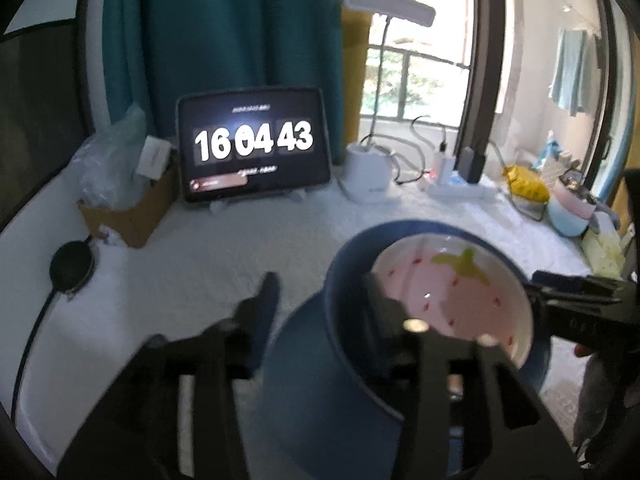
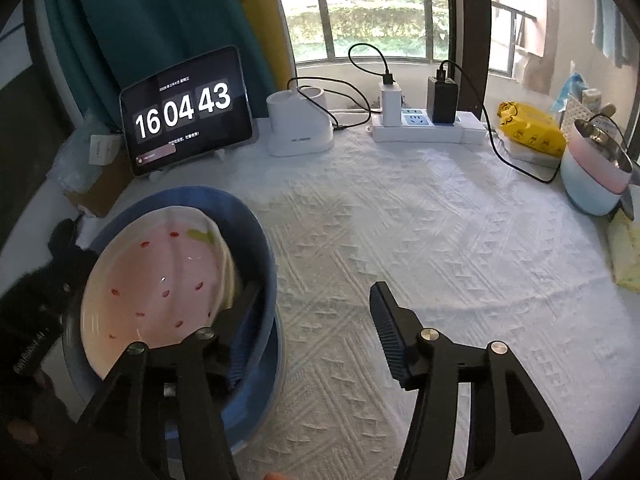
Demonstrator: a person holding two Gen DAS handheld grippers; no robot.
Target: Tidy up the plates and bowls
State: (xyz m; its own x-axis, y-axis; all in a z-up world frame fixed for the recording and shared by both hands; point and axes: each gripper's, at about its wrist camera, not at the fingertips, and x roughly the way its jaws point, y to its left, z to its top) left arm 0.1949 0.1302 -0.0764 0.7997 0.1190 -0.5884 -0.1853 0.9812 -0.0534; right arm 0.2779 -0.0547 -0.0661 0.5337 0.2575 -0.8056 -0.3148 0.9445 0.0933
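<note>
The strawberry bowl (image 2: 160, 284) (pink inside, red seed marks, green leaf bit) is sitting tilted inside the bigger blue bowl (image 2: 256, 240), and that one sits on a blue plate (image 2: 276, 364). The whole stack is on the desk (image 2: 440, 240), front-left in the right wrist view, on a white textured cloth.

Both grippers are spread wide open, not gripping anything. The right gripper (image 2: 308, 332) has its left finger down inside the blue bowl, in the gap between the blue wall and the strawberry bowl's rim; the other finger (image 2: 386, 328) hangs over bare cloth. Can't tell if the inside one actually touches either bowl. The left gripper (image 1: 320, 304) does the mirror thing: one finger (image 1: 266, 300) is outside over the cloth, the other pokes into the blue bowl (image 1: 344, 280) next to the strawberry bowl (image 1: 452, 292). It's blurry there, so contact is anyone's guess.

Further back: a tablet (image 2: 186, 110) on a stand reading 16 04 43, a white lamp base (image 2: 298, 124), and a power strip (image 2: 428, 126) with chargers plugged in. A cardboard box (image 1: 128, 208) with plastic wrap sits far left. A yellow packet (image 2: 530, 128) and a pink-and-blue pot (image 2: 596, 172) are off at the right edge.
</note>
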